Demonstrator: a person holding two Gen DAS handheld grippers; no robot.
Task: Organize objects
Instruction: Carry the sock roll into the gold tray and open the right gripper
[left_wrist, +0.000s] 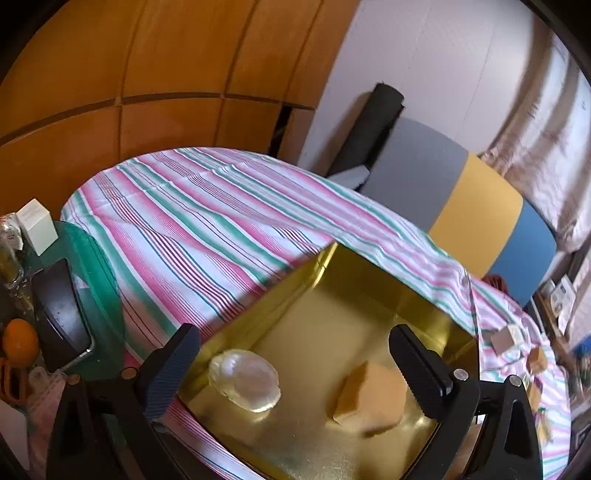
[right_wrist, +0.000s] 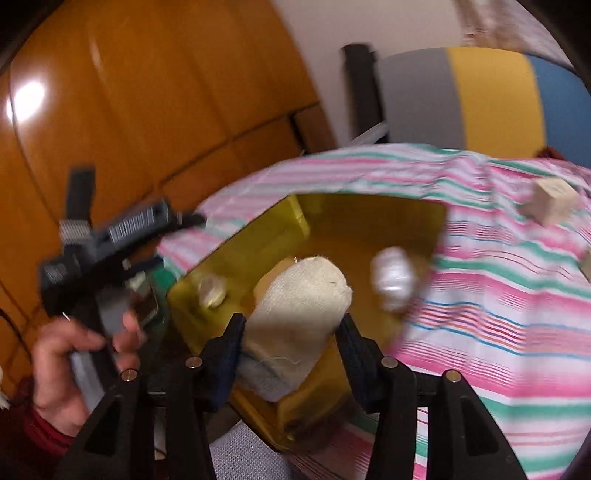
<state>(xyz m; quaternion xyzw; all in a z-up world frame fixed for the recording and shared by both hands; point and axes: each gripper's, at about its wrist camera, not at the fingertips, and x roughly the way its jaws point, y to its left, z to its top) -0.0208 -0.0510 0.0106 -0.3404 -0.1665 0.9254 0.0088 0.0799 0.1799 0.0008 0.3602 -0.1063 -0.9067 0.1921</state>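
An open gold tin (left_wrist: 317, 266) stands on the striped tablecloth. Inside it lie a translucent shell-shaped piece (left_wrist: 243, 380) and a tan block (left_wrist: 369, 400). My left gripper (left_wrist: 295, 369) hovers above the tin's near side, open, with nothing between its fingers. In the right wrist view my right gripper (right_wrist: 291, 343) is shut on a cream cloth roll (right_wrist: 299, 306), held over the near edge of the tin (right_wrist: 369, 210). The translucent piece (right_wrist: 393, 278) lies beyond the roll. The roll hides most of the tan block. A hand holds the left gripper (right_wrist: 110, 240) at the left, blurred.
A glass side table (left_wrist: 92, 251) at the left carries a phone (left_wrist: 61, 314), an orange (left_wrist: 20, 341) and a white box (left_wrist: 37, 225). Small wooden blocks (left_wrist: 537, 360) (right_wrist: 552, 201) lie on the cloth to the right. A grey, yellow and blue chair back (left_wrist: 476, 218) stands behind the table.
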